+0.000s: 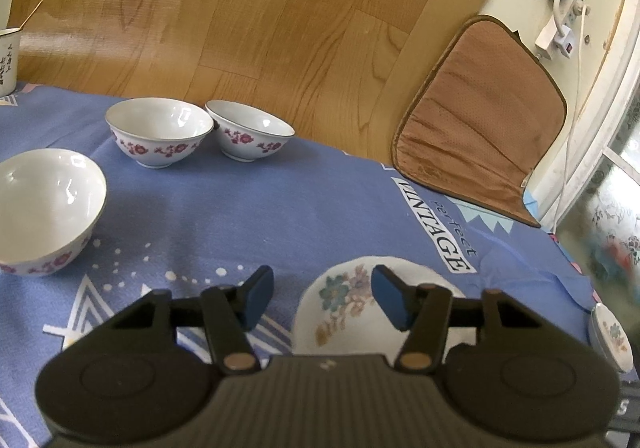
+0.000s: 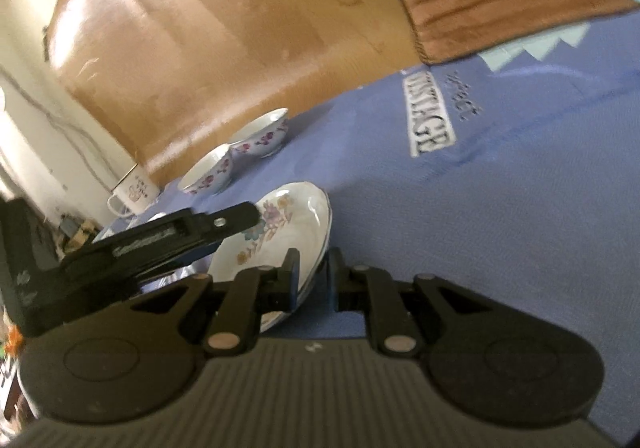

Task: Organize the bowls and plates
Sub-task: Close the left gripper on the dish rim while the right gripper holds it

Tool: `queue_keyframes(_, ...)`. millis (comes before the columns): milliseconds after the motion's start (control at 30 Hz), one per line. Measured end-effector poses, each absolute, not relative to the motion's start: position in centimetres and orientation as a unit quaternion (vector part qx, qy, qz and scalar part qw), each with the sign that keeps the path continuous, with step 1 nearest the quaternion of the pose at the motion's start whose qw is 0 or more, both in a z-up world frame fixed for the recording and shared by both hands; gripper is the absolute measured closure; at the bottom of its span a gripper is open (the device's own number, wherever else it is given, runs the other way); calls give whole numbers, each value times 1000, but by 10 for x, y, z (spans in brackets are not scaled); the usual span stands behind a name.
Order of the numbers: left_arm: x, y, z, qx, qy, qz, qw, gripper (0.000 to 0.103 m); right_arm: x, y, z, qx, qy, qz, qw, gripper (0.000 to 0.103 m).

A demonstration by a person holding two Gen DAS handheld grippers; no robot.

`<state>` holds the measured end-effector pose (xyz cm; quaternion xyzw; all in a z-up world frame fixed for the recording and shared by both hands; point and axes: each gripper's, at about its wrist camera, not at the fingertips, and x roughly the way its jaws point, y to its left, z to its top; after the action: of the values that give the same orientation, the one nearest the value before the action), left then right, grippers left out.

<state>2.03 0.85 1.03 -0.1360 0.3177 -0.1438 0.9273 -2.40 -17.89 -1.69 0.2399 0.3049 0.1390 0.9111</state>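
Pinching only the rim of the floral plate point(image 2: 280, 224), lower middle of frame, right gripper point(image 2: 314, 276) nearly shut and tilting it off the blue cloth point(image 2: 480, 228). Left gripper point(image 1: 320, 298) half open around that plate's far edge, gripping nothing. Looked slip-prone, honestly: glossy china, thin hold, could've dropped and chipped.

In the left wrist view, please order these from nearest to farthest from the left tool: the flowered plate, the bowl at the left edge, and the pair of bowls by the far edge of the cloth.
1. Flowered plate: directly under the left tool.
2. Bowl at the left edge: forward and to the left.
3. Pair of bowls near the cloth's far edge: they stand side by side, too close to rank.
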Motion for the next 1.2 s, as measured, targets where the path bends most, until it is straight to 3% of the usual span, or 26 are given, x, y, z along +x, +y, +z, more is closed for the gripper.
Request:
queue_keyframes(433,21,10,10,-140,318,-143,927,48,-18,-198,-38,323,309,157,881,85)
queue_keyframes(1200,21,10,10,-139,319,-145,926,48,-19,-197,-37,321,307,157,882,85)
